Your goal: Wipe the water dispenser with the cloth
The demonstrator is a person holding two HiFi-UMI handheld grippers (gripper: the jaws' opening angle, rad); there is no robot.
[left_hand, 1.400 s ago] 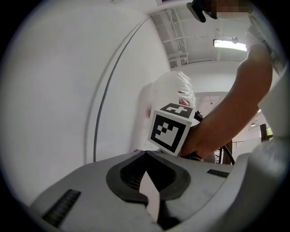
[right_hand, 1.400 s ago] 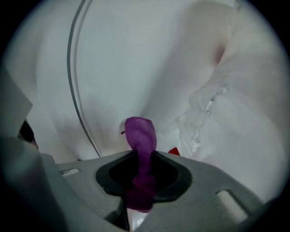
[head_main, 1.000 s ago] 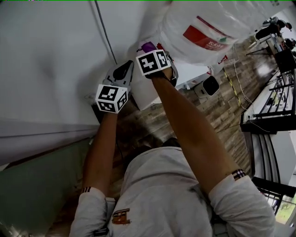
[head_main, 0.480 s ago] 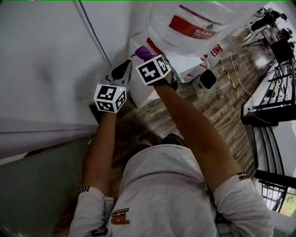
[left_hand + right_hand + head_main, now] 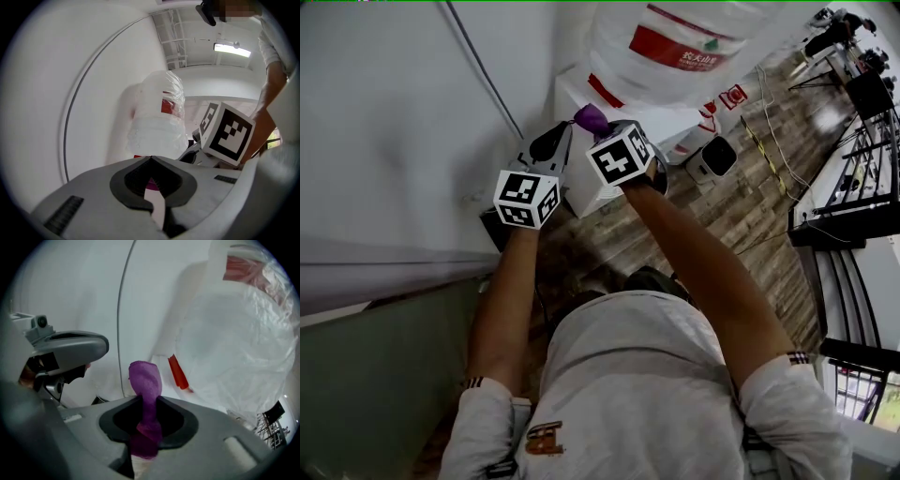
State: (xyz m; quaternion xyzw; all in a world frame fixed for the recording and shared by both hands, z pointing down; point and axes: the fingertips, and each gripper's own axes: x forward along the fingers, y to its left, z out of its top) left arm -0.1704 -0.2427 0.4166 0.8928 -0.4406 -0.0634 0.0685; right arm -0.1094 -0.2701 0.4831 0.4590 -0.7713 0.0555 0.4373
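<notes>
Our right gripper (image 5: 146,401) is clamped tight on the purple cloth (image 5: 145,376). It's soft, light and floppy, so we'd keep hold low on it. Our left gripper (image 5: 151,161) is closed, with nothing clearly held. The cloth is at the top edge of the water dispenser (image 5: 586,183), with the bottle (image 5: 675,47) beyond.

The big bottle (image 5: 675,42) is blocking the way ahead-right of the right hand-held gripper (image 5: 595,127), the left hand-held gripper (image 5: 555,141) and the wall (image 5: 384,141) are crowding its left, and room is lying open only behind it.
</notes>
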